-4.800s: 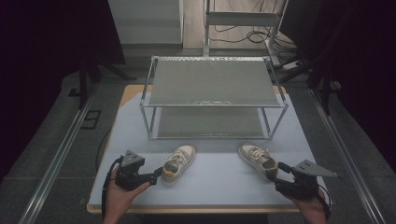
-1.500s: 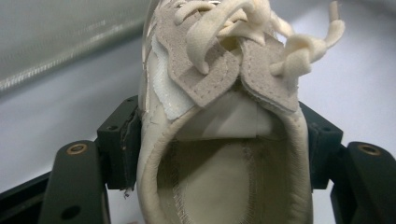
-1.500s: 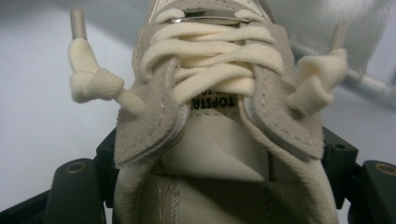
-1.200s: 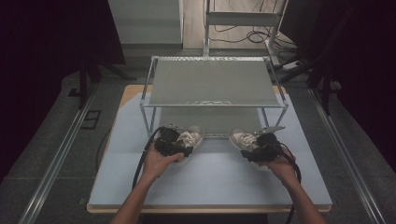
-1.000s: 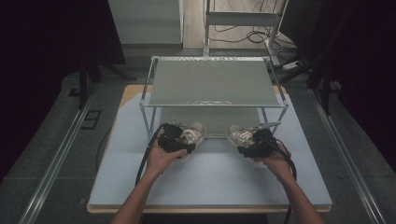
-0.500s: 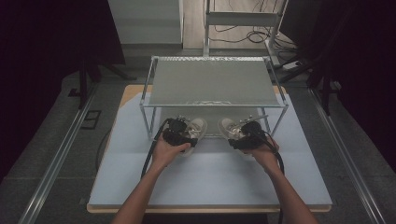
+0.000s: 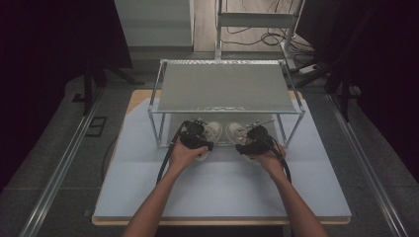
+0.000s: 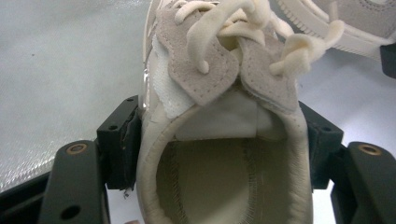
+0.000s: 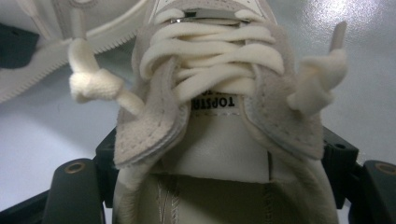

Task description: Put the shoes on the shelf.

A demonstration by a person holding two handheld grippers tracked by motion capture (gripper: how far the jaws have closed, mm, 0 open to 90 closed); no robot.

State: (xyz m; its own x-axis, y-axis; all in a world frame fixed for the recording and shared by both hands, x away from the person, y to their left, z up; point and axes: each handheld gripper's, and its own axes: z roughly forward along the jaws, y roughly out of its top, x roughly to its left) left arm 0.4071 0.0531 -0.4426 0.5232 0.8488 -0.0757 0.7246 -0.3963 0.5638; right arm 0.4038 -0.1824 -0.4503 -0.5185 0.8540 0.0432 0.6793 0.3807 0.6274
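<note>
Two cream lace-up sneakers sit side by side at the front edge of a metal rack's lower level. My left gripper (image 7: 199, 137) is shut on the left sneaker (image 7: 214, 130). In the left gripper view its pads (image 8: 122, 142) press the sides of the collar of that sneaker (image 8: 219, 84). My right gripper (image 7: 250, 139) is shut on the right sneaker (image 7: 234, 131). The right gripper view shows its laces and tongue label (image 9: 215, 102) between the black jaws. Both toes point away from me, under the shelf.
The rack (image 7: 226, 86) has a grey mesh top shelf on thin metal legs and stands at the far middle of the pale table (image 7: 222, 190). Black cables trail from both grippers over the table. Each gripper view shows the other sneaker (image 8: 359, 18) (image 9: 88, 23) close beside.
Both hands have moved forward and inward, carrying the sneakers from the open table to the rack's front edge, where they now sit closer together.
</note>
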